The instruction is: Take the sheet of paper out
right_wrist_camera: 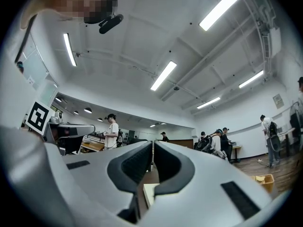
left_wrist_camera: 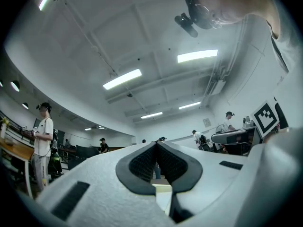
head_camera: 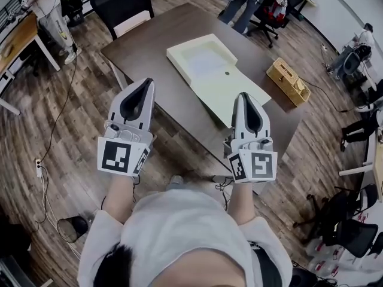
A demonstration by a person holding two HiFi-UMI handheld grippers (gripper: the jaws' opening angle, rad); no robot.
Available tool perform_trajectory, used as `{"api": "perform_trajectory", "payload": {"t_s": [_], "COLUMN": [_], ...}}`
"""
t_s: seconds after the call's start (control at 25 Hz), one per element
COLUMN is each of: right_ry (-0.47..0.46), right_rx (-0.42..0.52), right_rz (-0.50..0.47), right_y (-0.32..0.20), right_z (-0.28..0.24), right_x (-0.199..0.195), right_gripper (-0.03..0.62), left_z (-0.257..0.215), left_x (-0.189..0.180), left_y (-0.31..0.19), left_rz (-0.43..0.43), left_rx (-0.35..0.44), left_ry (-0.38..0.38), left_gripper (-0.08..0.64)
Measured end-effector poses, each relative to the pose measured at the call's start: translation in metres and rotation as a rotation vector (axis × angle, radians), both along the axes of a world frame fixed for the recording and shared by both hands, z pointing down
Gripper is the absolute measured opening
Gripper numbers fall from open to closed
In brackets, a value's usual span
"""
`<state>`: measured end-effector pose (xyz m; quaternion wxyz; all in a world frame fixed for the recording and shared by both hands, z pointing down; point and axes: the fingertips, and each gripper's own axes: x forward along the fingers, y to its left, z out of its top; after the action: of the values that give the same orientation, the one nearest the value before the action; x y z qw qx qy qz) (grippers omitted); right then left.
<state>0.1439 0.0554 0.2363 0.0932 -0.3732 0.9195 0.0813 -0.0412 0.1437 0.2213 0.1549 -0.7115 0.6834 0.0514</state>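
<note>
The bench [head_camera: 149, 46] is a dark brown, smooth-topped rectangle on a plank wood floor [head_camera: 66, 112]. On it lies a pale cream folder [head_camera: 239, 94], opened flat. The folder's far half is a shallow tray with a raised rim, and its near half is a thin flat flap with one small dark dot. The sheet [head_camera: 206, 61], whiter and faintly bluish, lies flat inside the tray half and is square to its rim. A yellow woven basket [head_camera: 288, 81] stands on the floor to the right of the folder, and a black chair [head_camera: 122, 2] stands beyond the folder at the bench's far end. Both tongs have smooth white shells with black ribbed pads and a marker cube at the back. The left tongs [head_camera: 146, 82] are pressed together at the tips and pinch nothing; only a sliver of the folder shows through the gap behind the pads. They are held to the left of the folder, by the bench's near-left edge, well apart from the sheet. The right tongs [head_camera: 244, 95] are also pressed together, with a hairline slit between the pads, and hold nothing. In the head view their tip overlaps the folder's flap, on the near side of the tray. The sheet lies beyond both tips, untouched.
</note>
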Motion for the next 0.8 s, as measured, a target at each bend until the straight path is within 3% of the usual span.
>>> {"api": "perform_trajectory", "payload": {"t_s": [0.44,0.8], "right_ry": [-0.013,-0.013], "right_rx": [-0.032,-0.05], "right_rz": [-0.023,0.004], "right_y": [-0.056,-0.099], "right_z": [0.012,0.017], "right_x": [-0.012,-0.031], "right_gripper": [0.018,0.018], "left_z": [0.011,0.011], "left_x": [-0.006,-0.023], "left_y": [-0.054,-0.105], "left_rz": [-0.009,0.037], "left_rx": [-0.025,-0.025], "left_ry": [-0.005,-0.017], "left_gripper": [0.008,0.008]}}
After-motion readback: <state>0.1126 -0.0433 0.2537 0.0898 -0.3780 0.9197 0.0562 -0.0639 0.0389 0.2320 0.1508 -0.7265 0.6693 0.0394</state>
